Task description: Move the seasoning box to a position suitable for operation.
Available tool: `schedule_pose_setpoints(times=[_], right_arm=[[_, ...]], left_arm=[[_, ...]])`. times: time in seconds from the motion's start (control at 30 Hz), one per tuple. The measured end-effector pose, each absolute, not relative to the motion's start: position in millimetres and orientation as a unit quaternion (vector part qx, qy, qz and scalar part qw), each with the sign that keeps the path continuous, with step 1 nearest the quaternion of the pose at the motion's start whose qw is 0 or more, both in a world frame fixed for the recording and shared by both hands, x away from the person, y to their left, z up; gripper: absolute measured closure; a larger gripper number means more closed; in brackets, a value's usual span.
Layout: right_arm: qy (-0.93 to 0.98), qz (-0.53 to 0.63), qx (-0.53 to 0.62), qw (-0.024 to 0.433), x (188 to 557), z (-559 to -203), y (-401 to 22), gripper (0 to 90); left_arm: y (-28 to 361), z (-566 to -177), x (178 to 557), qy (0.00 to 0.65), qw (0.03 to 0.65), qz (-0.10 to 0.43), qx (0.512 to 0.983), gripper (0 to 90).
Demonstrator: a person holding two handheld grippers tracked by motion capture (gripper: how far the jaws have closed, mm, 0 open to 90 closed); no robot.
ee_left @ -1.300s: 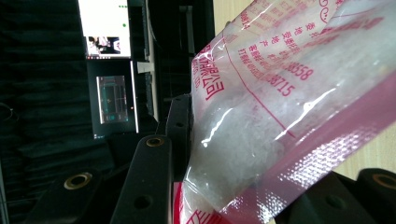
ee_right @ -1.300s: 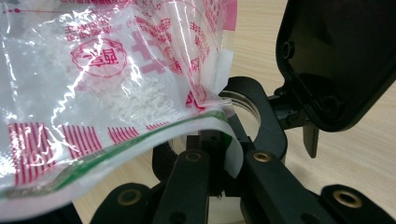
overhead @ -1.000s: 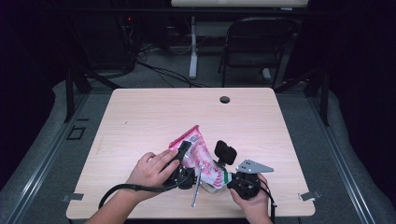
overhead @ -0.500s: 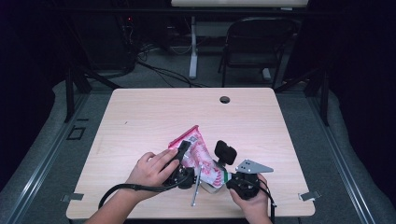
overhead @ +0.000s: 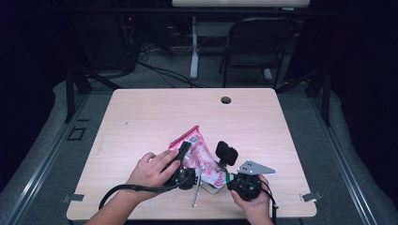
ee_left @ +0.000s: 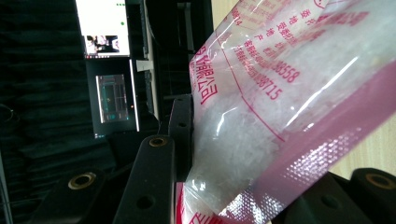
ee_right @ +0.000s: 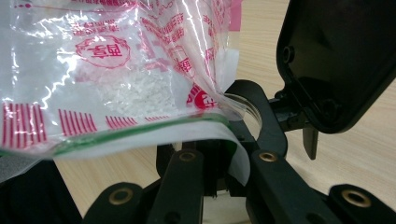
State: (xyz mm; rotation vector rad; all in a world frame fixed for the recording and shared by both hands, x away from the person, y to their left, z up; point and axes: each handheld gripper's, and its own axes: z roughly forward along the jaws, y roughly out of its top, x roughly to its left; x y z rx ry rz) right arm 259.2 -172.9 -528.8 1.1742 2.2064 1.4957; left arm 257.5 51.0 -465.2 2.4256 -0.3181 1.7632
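Near the front edge of the worktop [overhead: 141, 122] lies a clear plastic bag [overhead: 199, 152] with pink print and white grains inside. The left claw [overhead: 184, 157] is closed on its pink sealed edge. The right claw [overhead: 224, 174] pinches the bag's other end, its jaws nearly together and just easing apart, the film still between them. A metal rod [overhead: 196, 190] lies beside the bag.

My light wooden table [overhead: 141, 122] has a round cable hole [overhead: 225, 100] near its far edge; the pink-printed clear plastic bag [overhead: 199, 149] lies near my side.
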Motion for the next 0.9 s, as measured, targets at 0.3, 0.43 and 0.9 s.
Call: schedule_pose_setpoints(times=[0.3, 0.43, 0.9], right_arm=[[0.756, 0.504, 0.401, 0.115, 260.0, -527.9, -173.9, 89.1], [0.756, 0.504, 0.402, 0.113, 260.7, -529.1, -172.3, 89.0], [0.755, 0.504, 0.404, 0.111, 261.8, -530.6, -170.4, 89.7]], left_arm=[[49.4, -464.6, 255.3, -0.116, 0.053, 0.588, 0.799, 73.0], [49.9, -465.1, 255.3, -0.122, 0.051, 0.592, 0.795, 73.1], [48.2, -464.7, 250.2, -0.125, 0.060, 0.601, 0.787, 73.8]])
